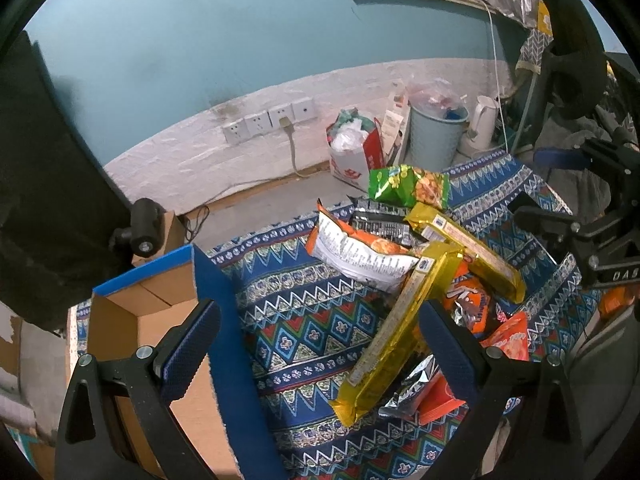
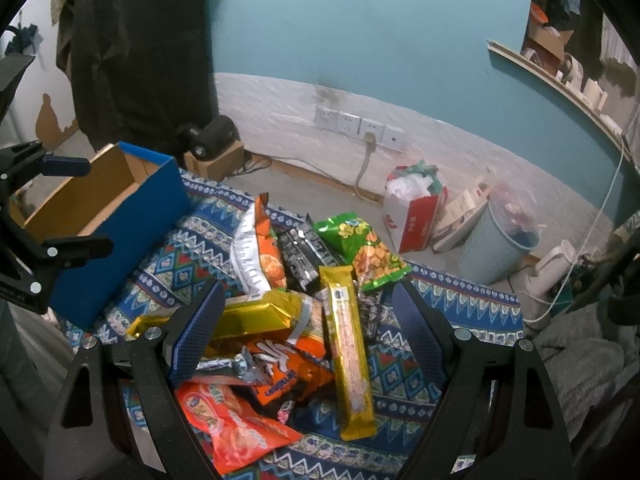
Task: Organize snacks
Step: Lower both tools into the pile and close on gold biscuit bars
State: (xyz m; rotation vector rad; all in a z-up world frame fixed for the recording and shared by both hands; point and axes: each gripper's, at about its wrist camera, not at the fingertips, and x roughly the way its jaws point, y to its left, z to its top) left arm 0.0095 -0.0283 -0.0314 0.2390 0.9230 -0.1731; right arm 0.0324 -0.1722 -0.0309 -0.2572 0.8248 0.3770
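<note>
two long gold biscuit packs (image 2: 349,354) lay among the snacks. one green bag (image 2: 362,250) and one blue box (image 2: 116,240) were there.

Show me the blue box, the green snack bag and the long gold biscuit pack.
blue box (image 2: 120,216), right wrist view, its blue outer side wall.
green snack bag (image 2: 360,246), right wrist view, middle of its printed front.
long gold biscuit pack (image 2: 350,344), right wrist view, middle of its clear window.

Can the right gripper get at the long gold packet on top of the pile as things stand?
Probably yes. The right gripper is open and hovers over the pile, and the gold packet lies on top between its fingers with nothing covering it.
</note>
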